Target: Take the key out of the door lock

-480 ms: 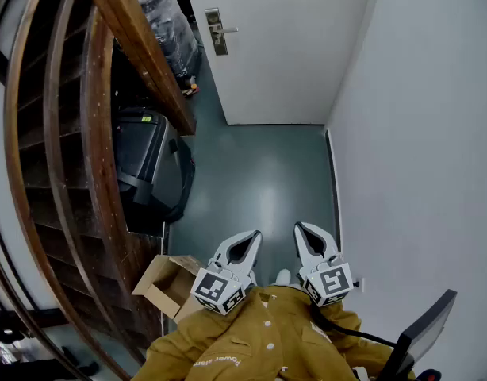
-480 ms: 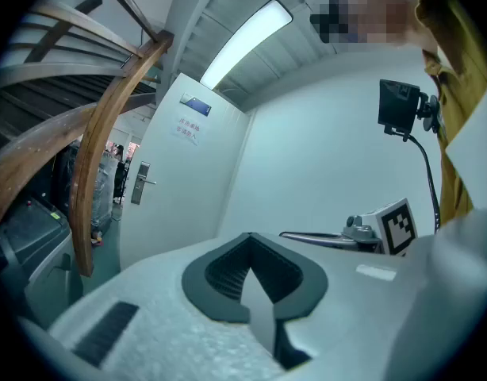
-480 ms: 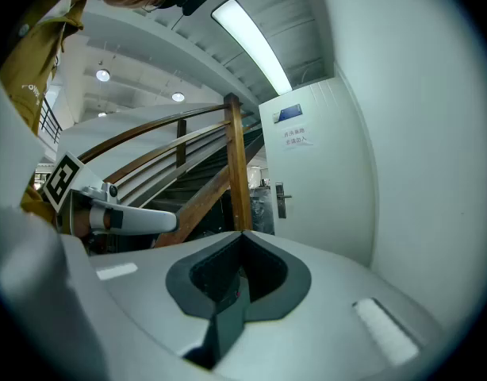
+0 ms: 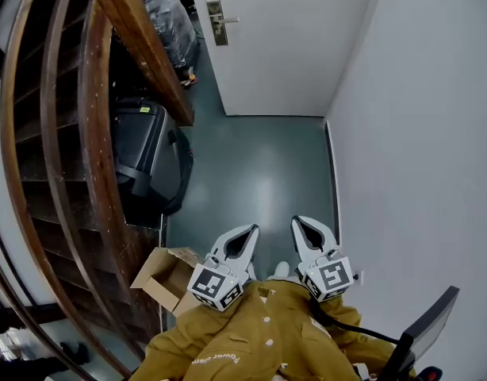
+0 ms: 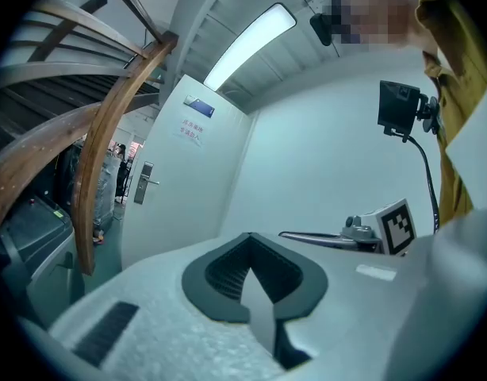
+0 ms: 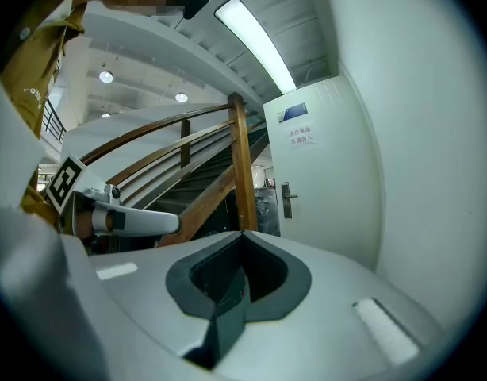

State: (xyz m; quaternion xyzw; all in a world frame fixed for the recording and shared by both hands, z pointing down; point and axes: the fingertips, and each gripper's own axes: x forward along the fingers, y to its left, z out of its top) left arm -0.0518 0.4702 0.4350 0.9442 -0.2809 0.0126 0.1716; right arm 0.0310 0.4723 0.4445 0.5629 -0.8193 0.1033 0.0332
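Observation:
The white door stands far ahead at the end of a narrow hallway. Its metal lock plate with a lever handle is on the door's left side, and shows again as the lock plate and the lock plate. A key is too small to make out. My left gripper and right gripper are held close to the body, side by side, both shut with nothing between the jaws. The left gripper and right gripper both point toward the door, well short of it.
A curved wooden stair railing runs along the left. A black case and an open cardboard box sit beside it. Wrapped bags stand left of the door. A white wall bounds the right. Grey-green floor leads to the door.
Both grippers have shifted slightly up and left in the head view. The door handle sits a little further right. Both grippers stay shut.

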